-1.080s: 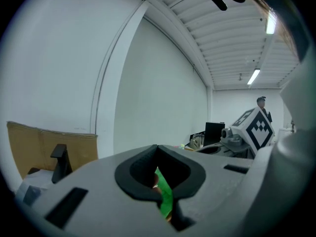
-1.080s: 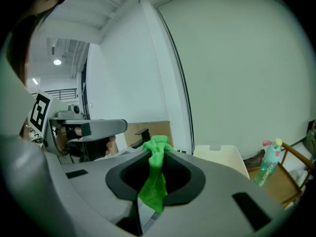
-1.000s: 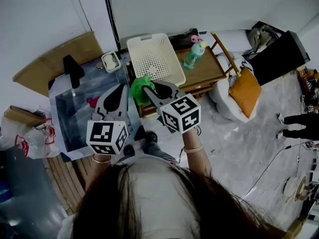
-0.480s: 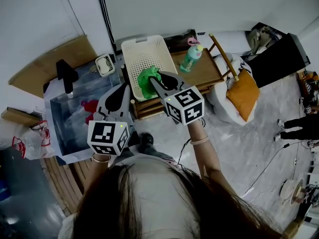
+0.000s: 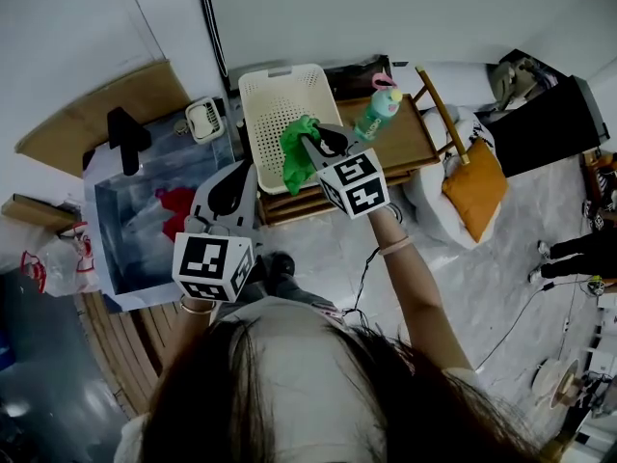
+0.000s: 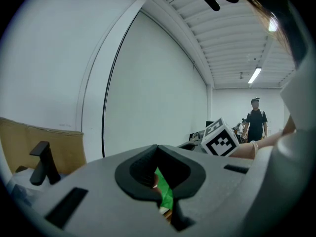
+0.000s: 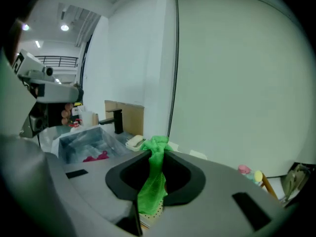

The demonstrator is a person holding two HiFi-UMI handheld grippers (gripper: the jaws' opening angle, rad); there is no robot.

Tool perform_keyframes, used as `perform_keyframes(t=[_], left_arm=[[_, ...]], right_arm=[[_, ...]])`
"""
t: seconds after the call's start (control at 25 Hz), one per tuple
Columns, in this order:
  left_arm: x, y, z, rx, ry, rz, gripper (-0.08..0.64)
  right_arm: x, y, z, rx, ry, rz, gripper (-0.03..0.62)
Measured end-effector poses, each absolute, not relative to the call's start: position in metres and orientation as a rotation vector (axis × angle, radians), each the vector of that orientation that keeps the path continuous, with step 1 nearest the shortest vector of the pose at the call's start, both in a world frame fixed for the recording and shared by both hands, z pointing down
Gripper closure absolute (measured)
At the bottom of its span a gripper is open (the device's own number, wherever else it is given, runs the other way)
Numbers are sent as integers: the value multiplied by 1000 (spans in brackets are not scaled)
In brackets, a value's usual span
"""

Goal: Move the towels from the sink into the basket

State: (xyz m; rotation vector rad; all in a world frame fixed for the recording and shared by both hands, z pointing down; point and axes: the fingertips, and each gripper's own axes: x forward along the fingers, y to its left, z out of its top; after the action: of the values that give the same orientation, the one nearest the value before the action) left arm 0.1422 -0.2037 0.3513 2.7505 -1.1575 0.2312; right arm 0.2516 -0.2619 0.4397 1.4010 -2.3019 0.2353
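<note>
My right gripper (image 5: pixel 310 143) is shut on a green towel (image 5: pixel 297 150), which hangs over the near rim of the white perforated basket (image 5: pixel 275 104). In the right gripper view the green towel (image 7: pixel 153 181) bunches above the pinched jaw tips and drapes down between them. A red towel (image 5: pixel 174 202) lies in the clear sink (image 5: pixel 120 249) at the left, and the red towel (image 7: pixel 96 156) also shows in the right gripper view. My left gripper (image 5: pixel 239 170) hovers by the sink's right edge, its jaws together with nothing in them.
The basket sits on a low wooden table (image 5: pixel 410 138) beside a green bottle (image 5: pixel 375 110). A black faucet (image 5: pixel 122 133) and a white soap dish (image 5: pixel 204 119) stand behind the sink. An orange cushion (image 5: pixel 473 184) lies to the right, and a person (image 6: pixel 256 124) stands far off.
My right gripper has carried the green towel away from me, from in front of the table to the basket's near rim. The left gripper has shifted a little.
</note>
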Motion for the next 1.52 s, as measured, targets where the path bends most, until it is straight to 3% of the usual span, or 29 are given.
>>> perform_keyframes(t=[0.84,1.08,1.52], left_arm=[[151,-212,367,2735,-1189,301,557],[147,-209,369,2728,-1203,316,557],[121,-207,364,2710,-1267,306,557]], right_arm=[[283,-298,617,983,-1874,267,486],[282,-299,612,1026,-1897,331,439],[267,-284,568,1243,-2001,400,482]])
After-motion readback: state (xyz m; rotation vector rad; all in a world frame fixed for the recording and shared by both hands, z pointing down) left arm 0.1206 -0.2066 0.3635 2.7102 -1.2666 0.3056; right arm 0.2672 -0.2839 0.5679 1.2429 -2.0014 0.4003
